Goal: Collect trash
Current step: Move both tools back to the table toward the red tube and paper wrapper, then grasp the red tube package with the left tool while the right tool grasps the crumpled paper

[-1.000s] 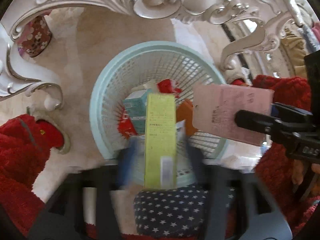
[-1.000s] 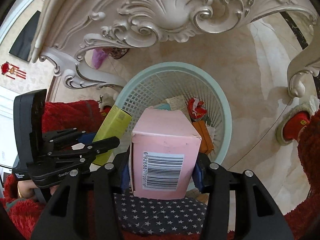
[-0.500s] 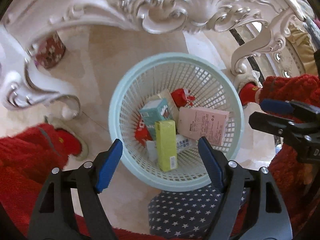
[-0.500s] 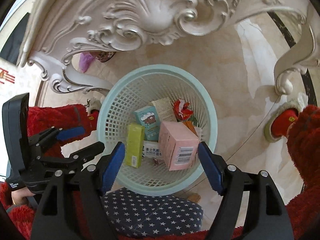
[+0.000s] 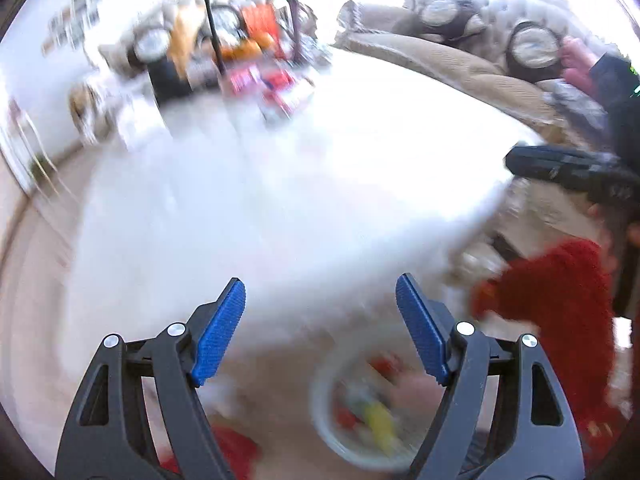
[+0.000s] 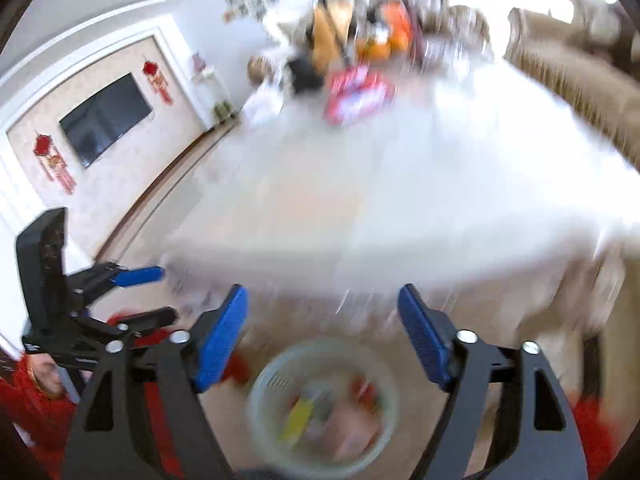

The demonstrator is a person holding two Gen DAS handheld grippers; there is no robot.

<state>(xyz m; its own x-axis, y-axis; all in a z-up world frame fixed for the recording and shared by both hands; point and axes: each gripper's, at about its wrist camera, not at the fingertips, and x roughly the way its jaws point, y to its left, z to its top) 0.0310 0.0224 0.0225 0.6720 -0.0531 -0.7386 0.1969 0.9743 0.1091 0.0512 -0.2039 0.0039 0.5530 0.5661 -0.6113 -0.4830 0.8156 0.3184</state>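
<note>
Both grippers now hang with their jaws spread wide and nothing between them: the left gripper (image 5: 320, 320) and the right gripper (image 6: 322, 328) let go half a second ago, and the yellow-green box (image 6: 298, 416) and the pink box (image 6: 352, 416) they carried a second ago lie in the pale green basket (image 6: 264, 380) on the floor below, blurred but recognisable among the earlier scraps. Since then both cameras have swung up from the basket, which has slid to the bottom of each view, to the white table (image 5: 320, 184), smeared by motion. At its far end stands a cluster of red packets (image 6: 356, 92) and orange items; which are trash cannot be told. This drop looks finished, and the upward swing suggests a search for the next pieces.
</note>
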